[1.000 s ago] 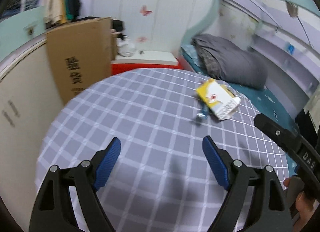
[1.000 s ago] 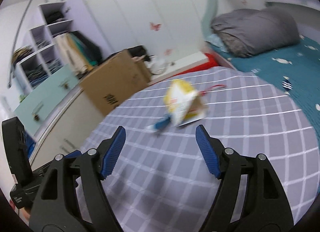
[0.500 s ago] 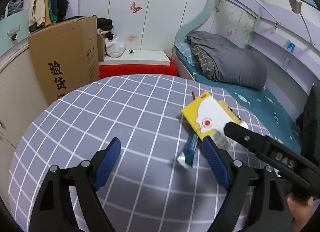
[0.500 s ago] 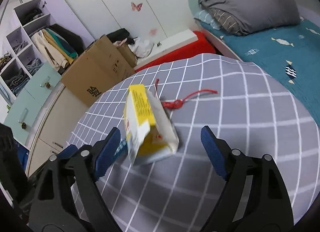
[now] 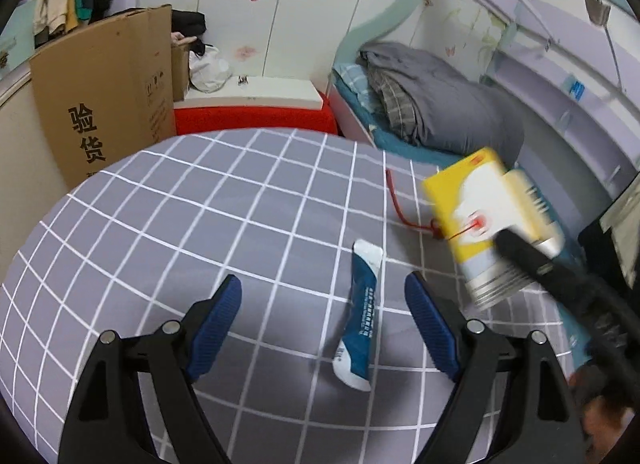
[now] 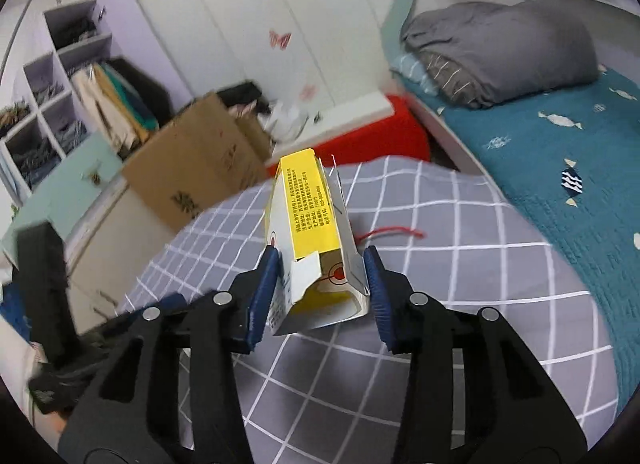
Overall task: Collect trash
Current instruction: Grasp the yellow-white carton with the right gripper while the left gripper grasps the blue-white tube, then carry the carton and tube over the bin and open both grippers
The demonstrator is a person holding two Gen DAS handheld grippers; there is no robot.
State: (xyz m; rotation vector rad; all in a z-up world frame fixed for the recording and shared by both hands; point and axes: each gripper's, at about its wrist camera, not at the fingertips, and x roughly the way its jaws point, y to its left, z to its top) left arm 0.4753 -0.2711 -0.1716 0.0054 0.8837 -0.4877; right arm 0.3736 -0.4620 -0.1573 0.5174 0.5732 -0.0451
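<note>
A yellow and white carton (image 6: pixel 316 240) with an open end is held between the pads of my right gripper (image 6: pixel 320 288), lifted above the checked table; it also shows in the left wrist view (image 5: pixel 492 224), blurred. A blue and white wrapper (image 5: pixel 360 316) lies flat on the grey checked tablecloth (image 5: pixel 200 224), between the open jaws of my left gripper (image 5: pixel 324 312), which hovers above it, empty. A red string (image 5: pixel 400 204) lies on the cloth beyond the wrapper and shows in the right wrist view (image 6: pixel 392 232).
A cardboard box (image 5: pixel 104 92) stands past the table's far left edge. A red bench (image 5: pixel 256 120) with a white top is behind the table. A bed with a grey duvet (image 5: pixel 436 108) and teal sheet (image 6: pixel 560 152) runs along the right. Shelves (image 6: pixel 44 104) stand at the left.
My right gripper closed on the carton and lifted it off the cloth. My left gripper moved forward and right, so the blue wrapper now lies between its jaws.
</note>
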